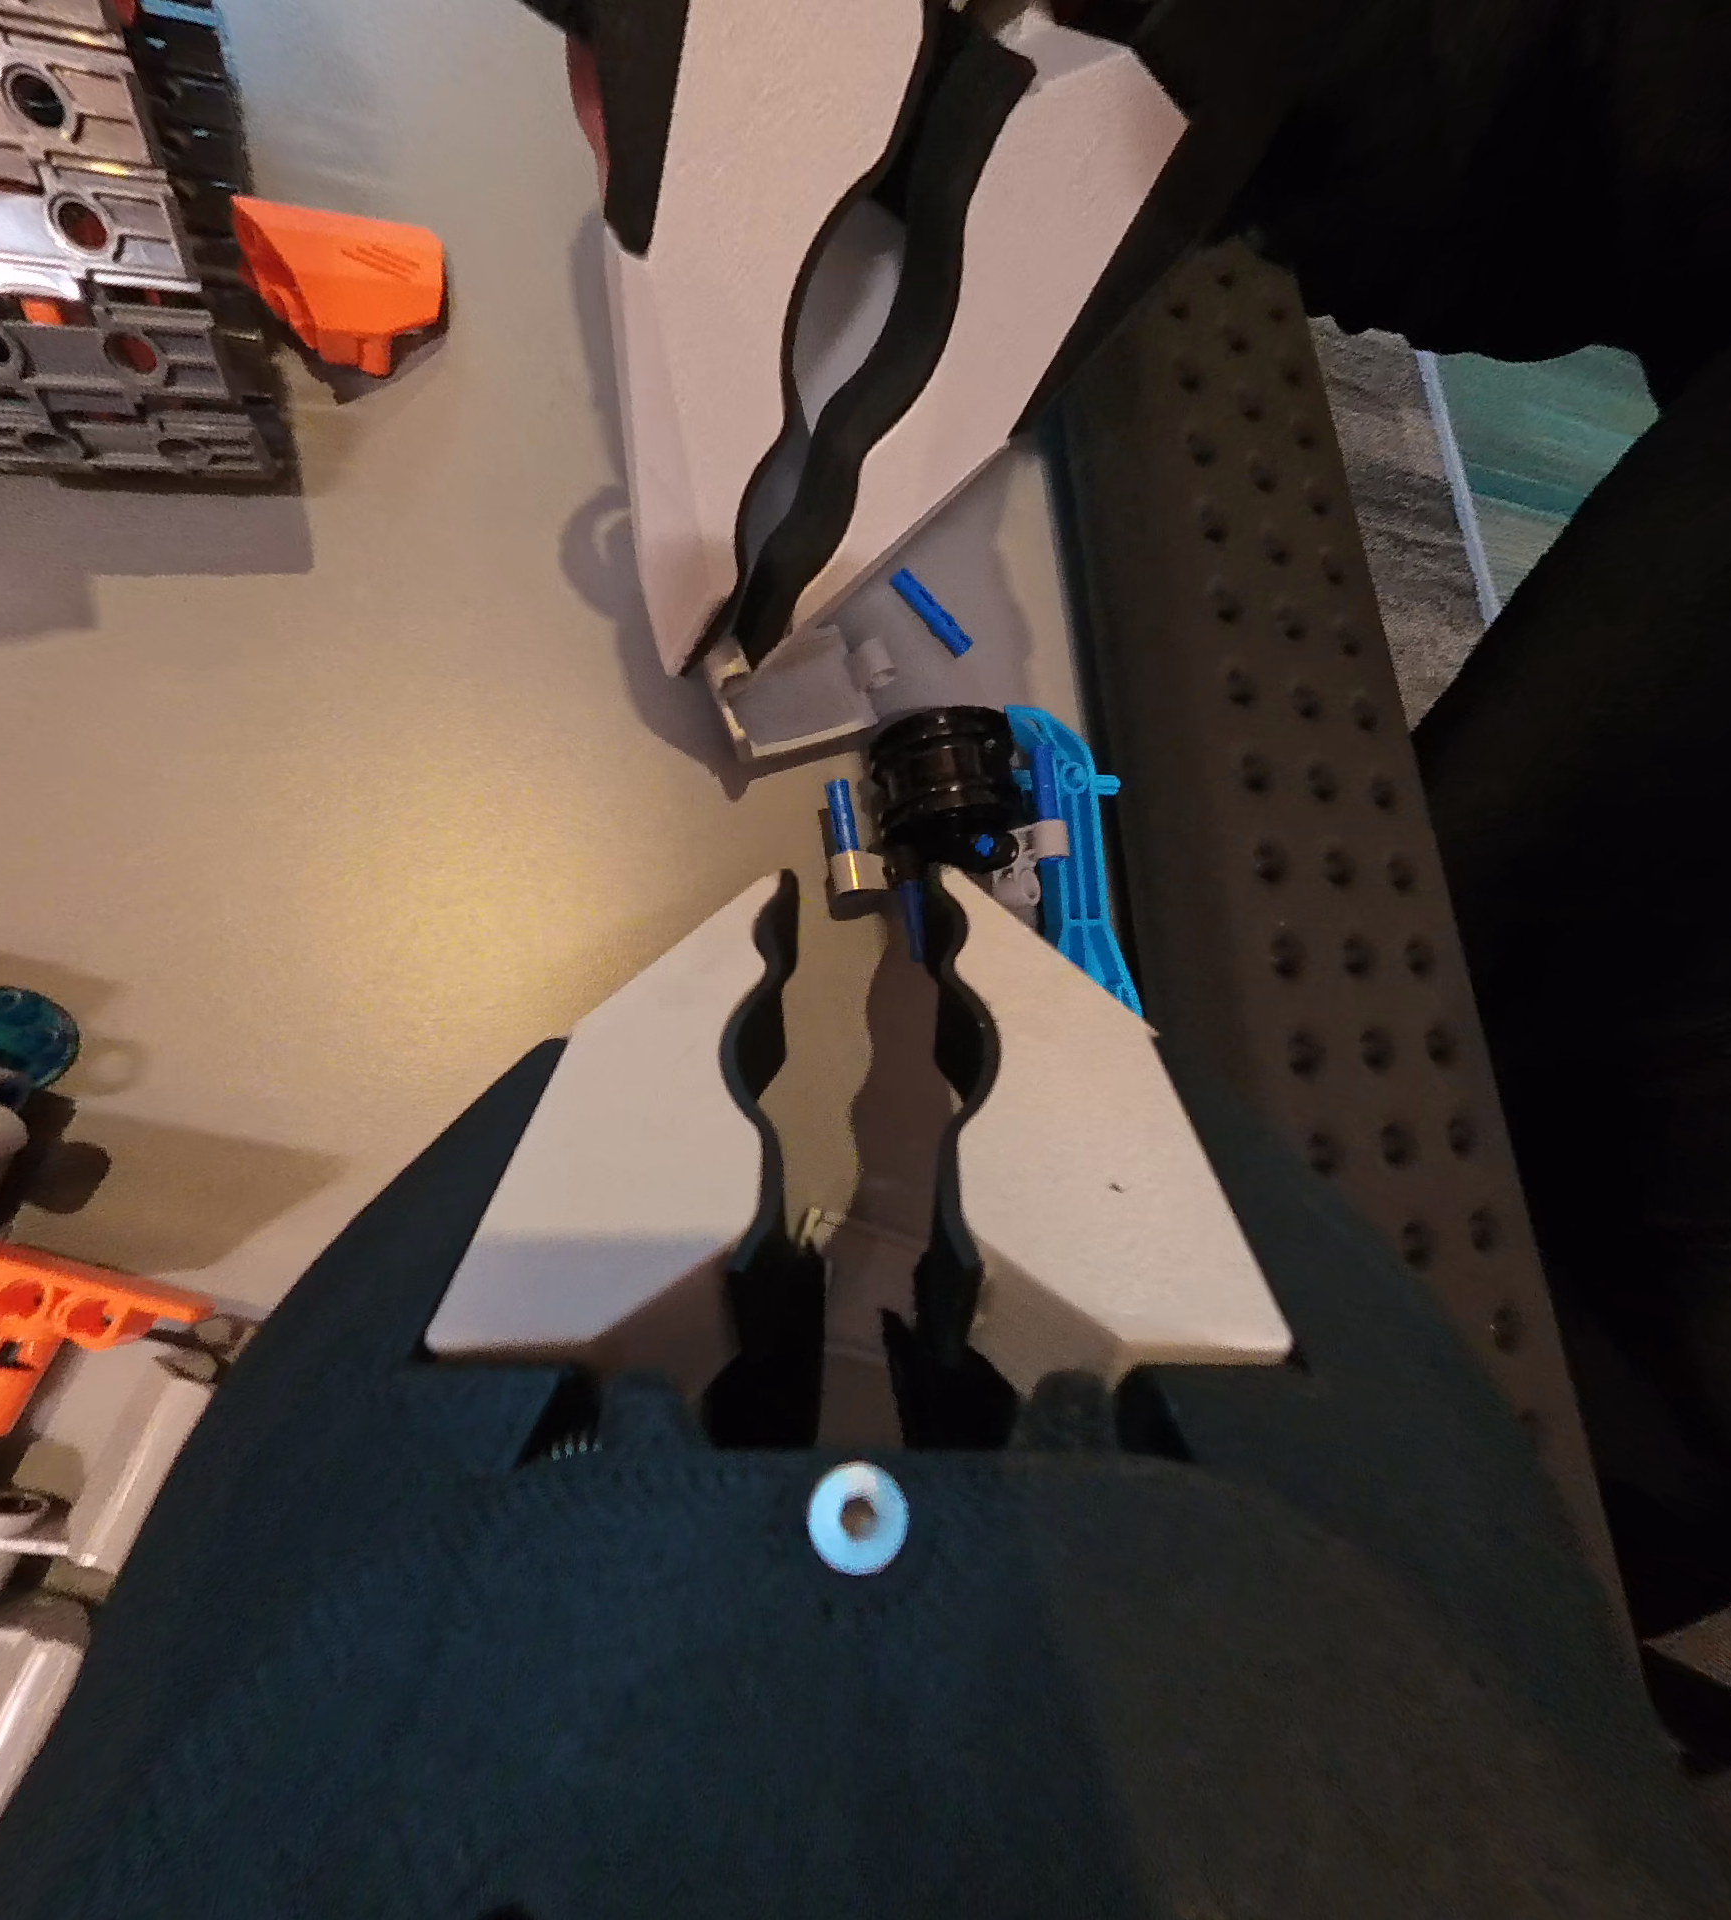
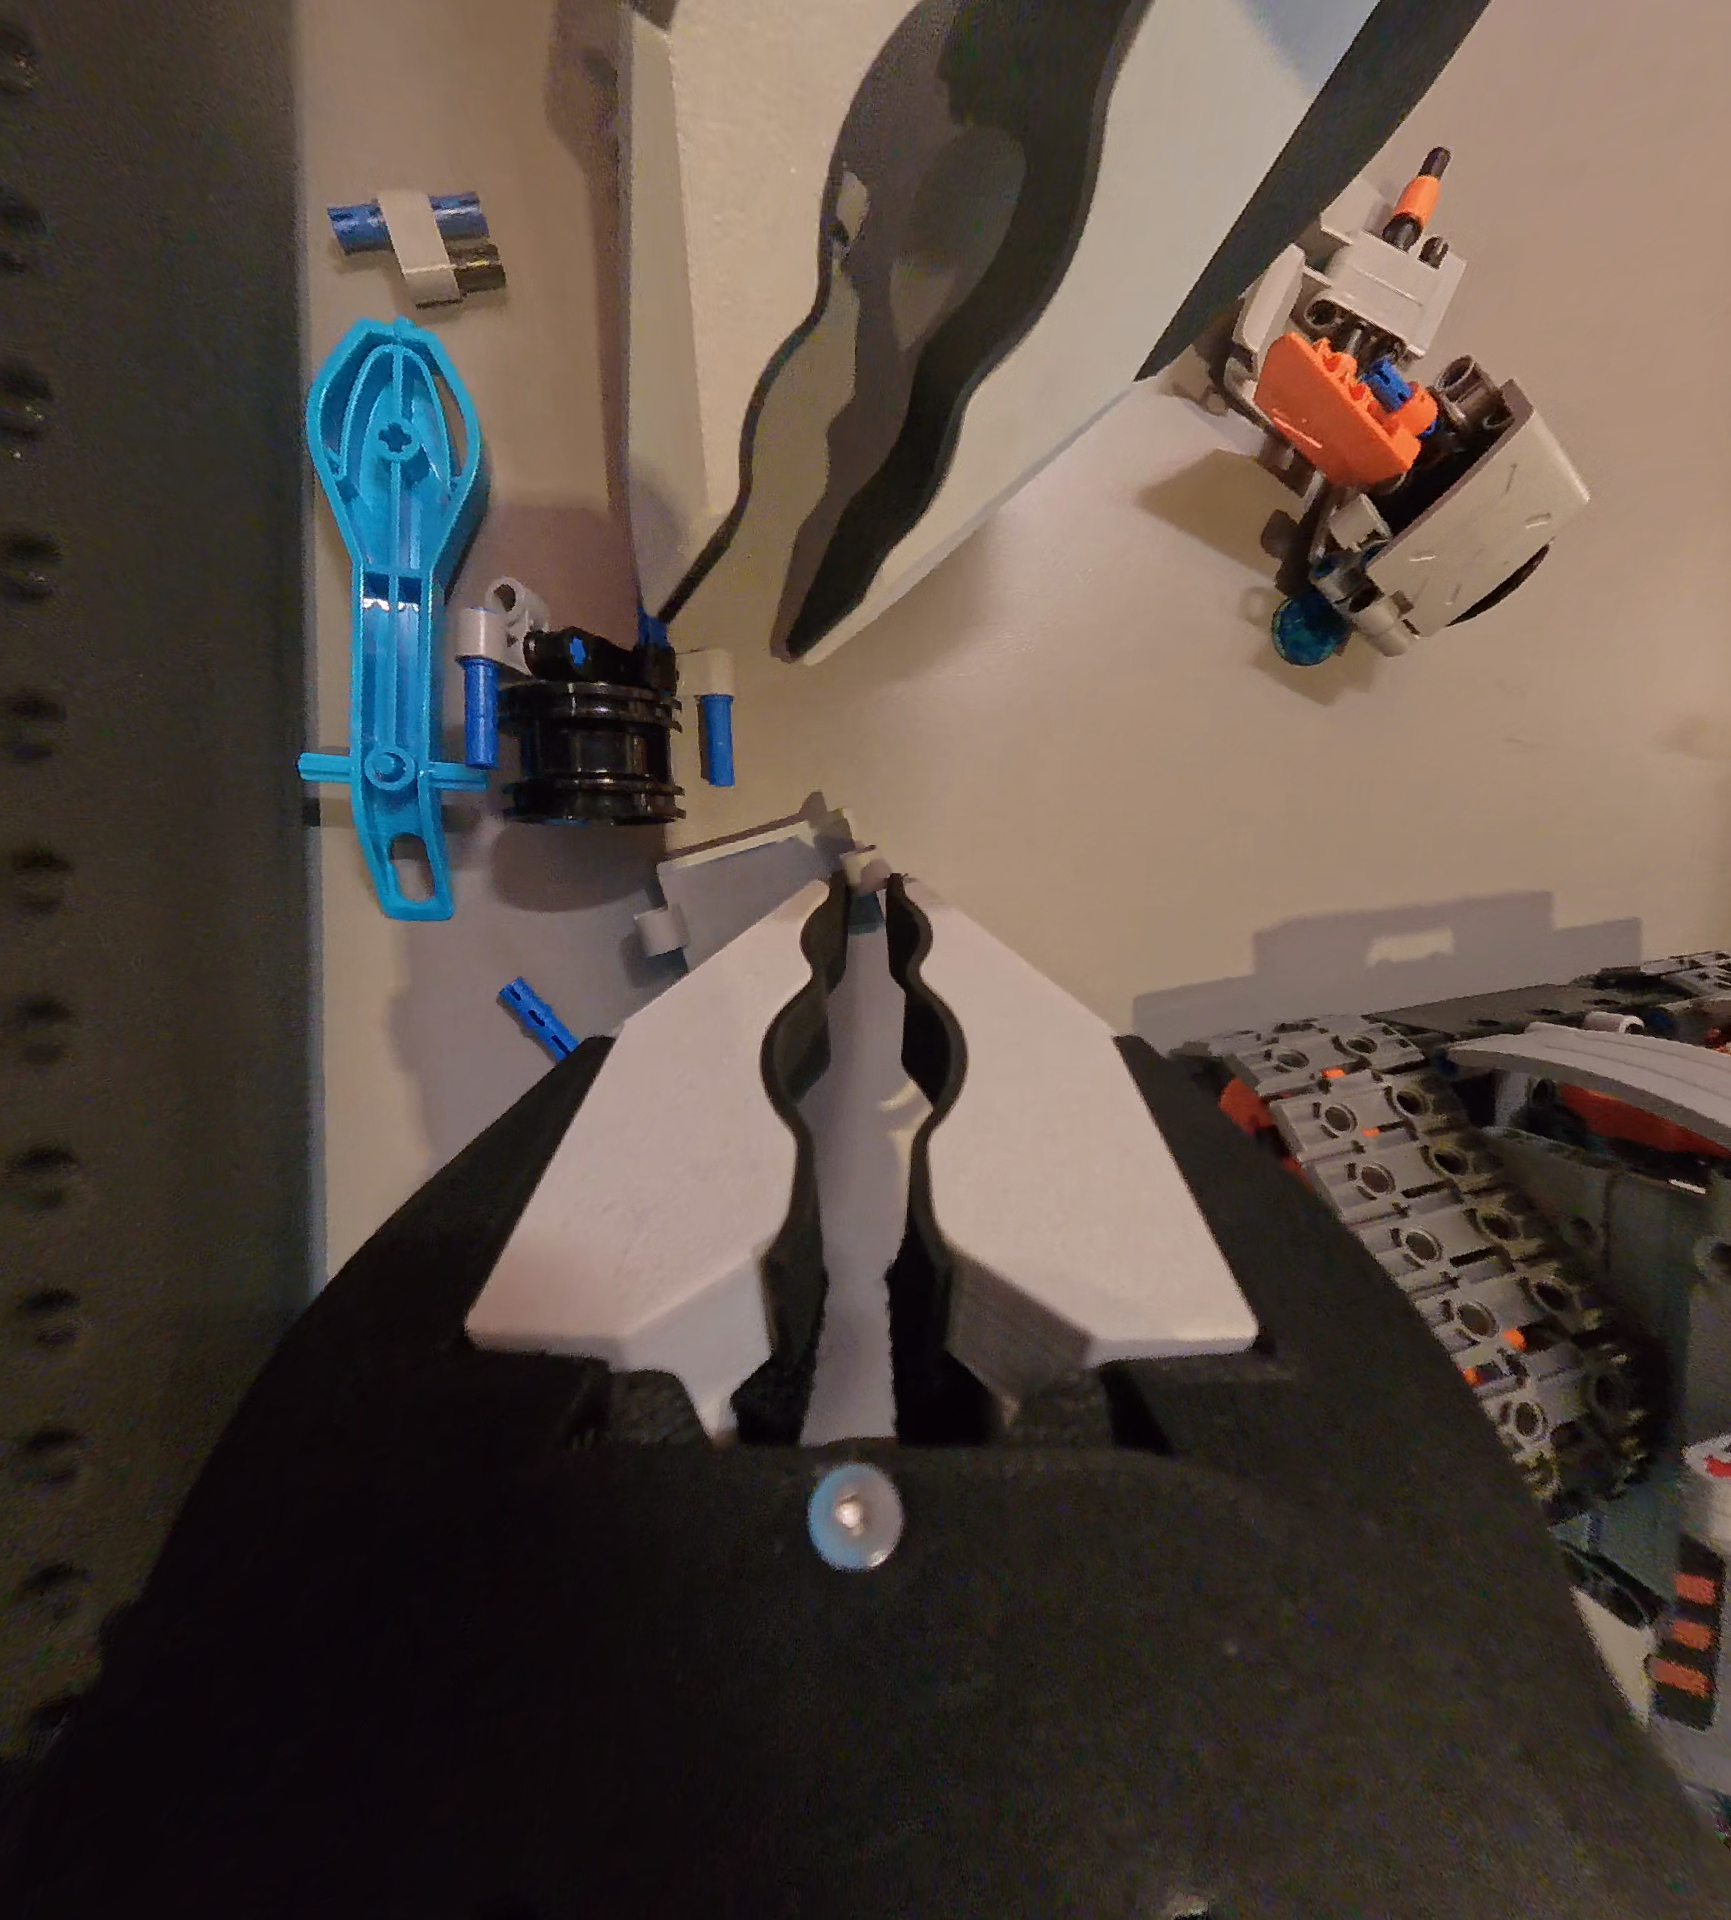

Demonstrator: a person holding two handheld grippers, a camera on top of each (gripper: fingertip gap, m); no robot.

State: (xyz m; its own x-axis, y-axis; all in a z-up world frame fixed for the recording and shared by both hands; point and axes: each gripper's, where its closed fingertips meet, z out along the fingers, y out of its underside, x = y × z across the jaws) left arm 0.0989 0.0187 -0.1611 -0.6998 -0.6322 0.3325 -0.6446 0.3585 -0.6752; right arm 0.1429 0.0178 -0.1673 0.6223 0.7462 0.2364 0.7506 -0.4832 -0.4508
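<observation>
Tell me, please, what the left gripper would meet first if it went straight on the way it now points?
Probably the small black and blue assembly: the left gripper, slightly open, points at its blue pin and the black wheel hub just beyond. Depth is unclear.

beige table (image 2: 1204,779) bearing loose building-toy parts, perhaps a tracked model (image 2: 1443,1226).

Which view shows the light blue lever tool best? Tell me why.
The right wrist view: the light blue lever tool lies whole and unobstructed. In the left wrist view, the black wheel and left gripper partly hide it.
</observation>
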